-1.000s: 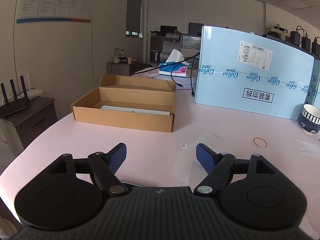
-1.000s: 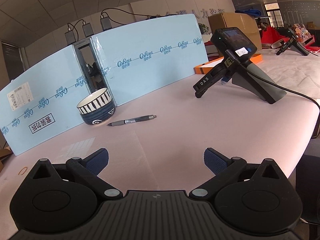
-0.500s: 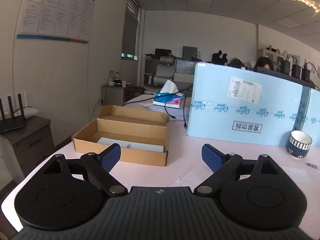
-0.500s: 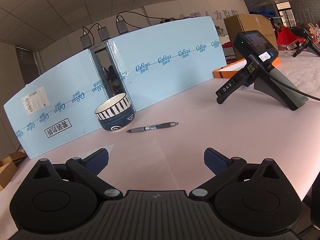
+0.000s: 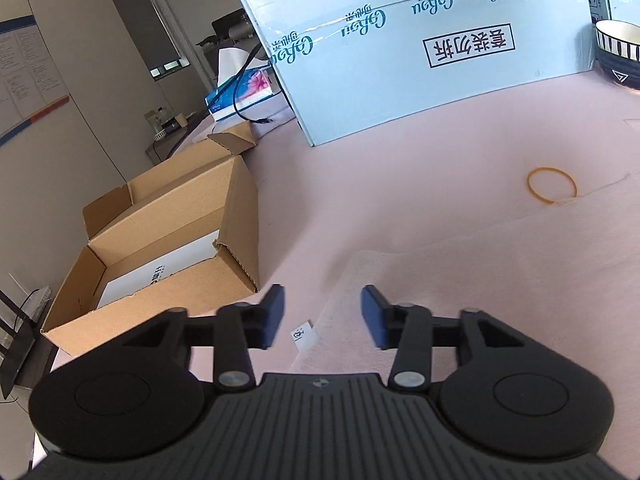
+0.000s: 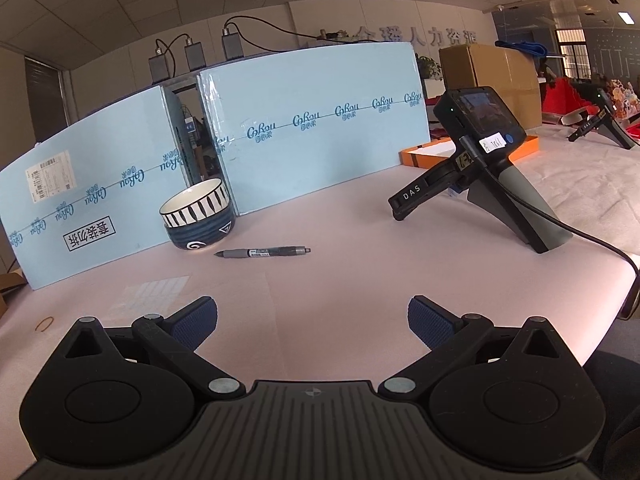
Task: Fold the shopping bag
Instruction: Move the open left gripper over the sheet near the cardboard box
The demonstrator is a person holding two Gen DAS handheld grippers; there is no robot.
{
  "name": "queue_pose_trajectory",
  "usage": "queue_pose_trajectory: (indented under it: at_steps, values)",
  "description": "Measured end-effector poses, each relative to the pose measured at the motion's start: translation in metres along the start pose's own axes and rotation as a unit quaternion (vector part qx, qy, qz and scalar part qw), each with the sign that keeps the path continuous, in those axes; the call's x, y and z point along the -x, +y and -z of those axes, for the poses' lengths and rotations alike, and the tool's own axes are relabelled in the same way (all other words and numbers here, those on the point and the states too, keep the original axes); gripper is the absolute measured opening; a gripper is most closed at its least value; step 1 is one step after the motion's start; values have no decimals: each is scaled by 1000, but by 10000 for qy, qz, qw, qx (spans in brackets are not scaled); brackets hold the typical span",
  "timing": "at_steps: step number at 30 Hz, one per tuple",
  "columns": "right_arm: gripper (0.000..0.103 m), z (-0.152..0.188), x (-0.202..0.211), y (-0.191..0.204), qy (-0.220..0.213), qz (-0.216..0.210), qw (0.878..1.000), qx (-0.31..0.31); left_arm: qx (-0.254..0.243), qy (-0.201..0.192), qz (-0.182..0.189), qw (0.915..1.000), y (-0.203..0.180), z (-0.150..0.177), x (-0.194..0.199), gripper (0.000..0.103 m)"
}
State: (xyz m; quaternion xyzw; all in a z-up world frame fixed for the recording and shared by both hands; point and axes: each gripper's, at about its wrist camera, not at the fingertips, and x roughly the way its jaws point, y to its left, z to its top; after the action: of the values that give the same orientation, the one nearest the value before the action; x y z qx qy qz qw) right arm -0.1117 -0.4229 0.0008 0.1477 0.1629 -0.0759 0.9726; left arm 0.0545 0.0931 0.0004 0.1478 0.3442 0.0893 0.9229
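Note:
The shopping bag point(image 5: 460, 280) is a thin, see-through white sheet lying flat on the pink table point(image 5: 400, 168). My left gripper point(image 5: 323, 309) points down at the bag's near-left corner. Its jaws are closing, a gap still shows between the blue pads point(image 5: 273, 316), and the bag's edge lies under that gap, not pinched. In the right wrist view the bag point(image 6: 248, 312) is only a faint outline on the table. My right gripper point(image 6: 312, 316) hovers over it, wide open with nothing between its fingers.
An open cardboard box point(image 5: 168, 248) sits just left of the left gripper. Light blue panels point(image 5: 400, 60) wall off the back. A rubber band point(image 5: 552, 186), a small paper tag point(image 5: 302, 334), a striped bowl point(image 6: 198, 216), a pen point(image 6: 262, 252) and a parked gripper device point(image 6: 480, 168) lie around.
The left gripper has dropped, rolled and swung toward the bag's near-left corner, and its jaws stand much narrower. The right gripper has barely moved and stays wide open.

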Motion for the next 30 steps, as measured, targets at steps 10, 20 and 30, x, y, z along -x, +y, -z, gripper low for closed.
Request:
queue_pose_trajectory:
  at_steps: [10, 20, 30]
  values:
    - [102, -20, -29, 19, 408, -448, 9958, 692, 194, -549, 597, 9965, 1, -9, 39, 0]
    - [102, -38, -104, 41, 1575, -1146, 9769, 876, 5, -408, 601, 9974, 5, -7, 15, 84]
    - [57, -42, -150, 47, 2366, -1248, 9548, 1296, 131, -147, 656, 9977, 12, 2, -6, 53]
